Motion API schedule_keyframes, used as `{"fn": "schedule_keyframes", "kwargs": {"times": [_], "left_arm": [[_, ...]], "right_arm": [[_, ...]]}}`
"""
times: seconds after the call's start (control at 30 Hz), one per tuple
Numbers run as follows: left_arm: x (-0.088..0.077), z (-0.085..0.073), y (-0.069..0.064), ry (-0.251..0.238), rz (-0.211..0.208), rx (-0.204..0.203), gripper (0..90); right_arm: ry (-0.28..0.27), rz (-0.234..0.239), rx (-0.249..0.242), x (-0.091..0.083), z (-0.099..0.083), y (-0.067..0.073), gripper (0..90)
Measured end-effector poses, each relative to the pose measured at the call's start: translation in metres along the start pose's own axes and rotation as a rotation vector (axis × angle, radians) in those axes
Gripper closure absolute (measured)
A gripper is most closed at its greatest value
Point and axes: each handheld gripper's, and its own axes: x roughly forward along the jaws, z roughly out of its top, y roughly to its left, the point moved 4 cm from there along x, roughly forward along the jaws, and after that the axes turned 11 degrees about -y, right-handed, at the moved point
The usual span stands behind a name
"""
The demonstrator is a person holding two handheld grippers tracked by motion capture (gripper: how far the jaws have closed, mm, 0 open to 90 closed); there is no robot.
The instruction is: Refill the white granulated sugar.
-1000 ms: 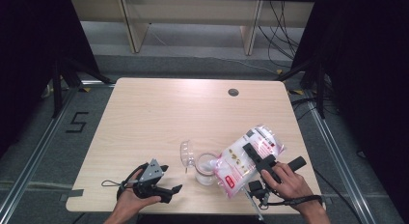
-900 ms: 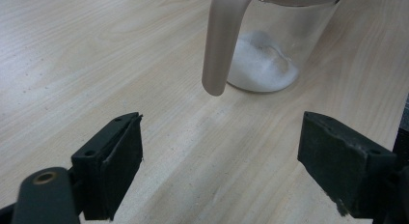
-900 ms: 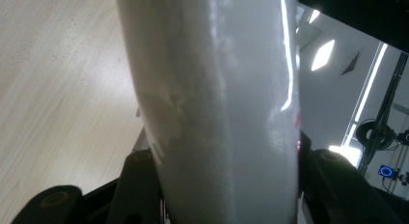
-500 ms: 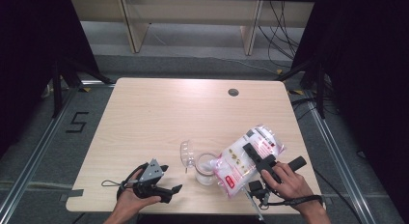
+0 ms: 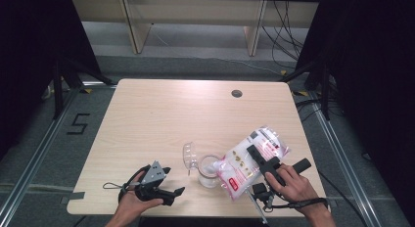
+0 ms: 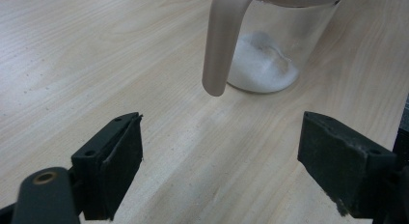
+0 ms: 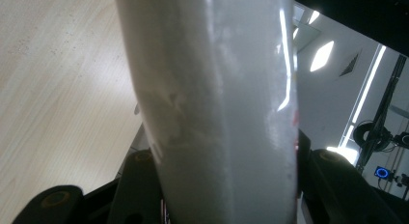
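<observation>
Right claw (image 5: 254,161) clamped on bag (image 5: 247,161), tipped over jar (image 5: 209,169) at 6 o'clock of tabletop (image 5: 161,114); left claw (image 5: 169,185) wide, idle. Spill risk: mouth probably off rim, jar unbraced.

counter (image 5: 161,119): pale wood-grain laminate, matt, smooth; fine speckling visible close up in the left gripper view.
jar (image 5: 209,170): clear glass or plastic (cannot tell which), glossy; white granular powder (image 6: 263,69) at the bottom, dull and grainy.
jar lid (image 5: 190,156): transparent, shiny, with a matt beige band.
bag (image 5: 252,158): thin plastic film, glossy, crinkled, printed red and white; milky and translucent in the right gripper view.
left gripper (image 5: 164,188): matt black plastic body, grey metal-looking plate on top.
fingers (image 6: 123,151): black, matt, slightly rough pads.
</observation>
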Motion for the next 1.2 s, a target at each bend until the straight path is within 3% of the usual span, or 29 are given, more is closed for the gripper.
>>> {"fn": "schedule_keyframes", "kwargs": {"times": [0.07, 0.1, 0.97, 1.2], "left_arm": [[0.0001, -0.0001, 0.0000, -0.002, 0.000, 0.000, 15.7], [0.0013, 0.0006, -0.0025, -0.023, -0.005, -0.027, 15.7], [0.0012, 0.0007, -0.0026, -0.027, -0.004, -0.027, 15.7], [0.0009, 0.0008, -0.0025, -0.022, -0.004, -0.027, 15.7]], "right_arm": [[-0.001, -0.001, 0.002, 0.0002, 0.0000, 0.0001, 57.5], [-0.002, -0.002, 0.005, 0.0002, -0.0001, 0.0004, 57.5], [-0.012, 0.003, 0.059, 0.0009, -0.0035, 0.0046, 60.1], [-0.028, 0.010, 0.047, 0.0031, -0.0043, 0.0048, 60.7]]}}
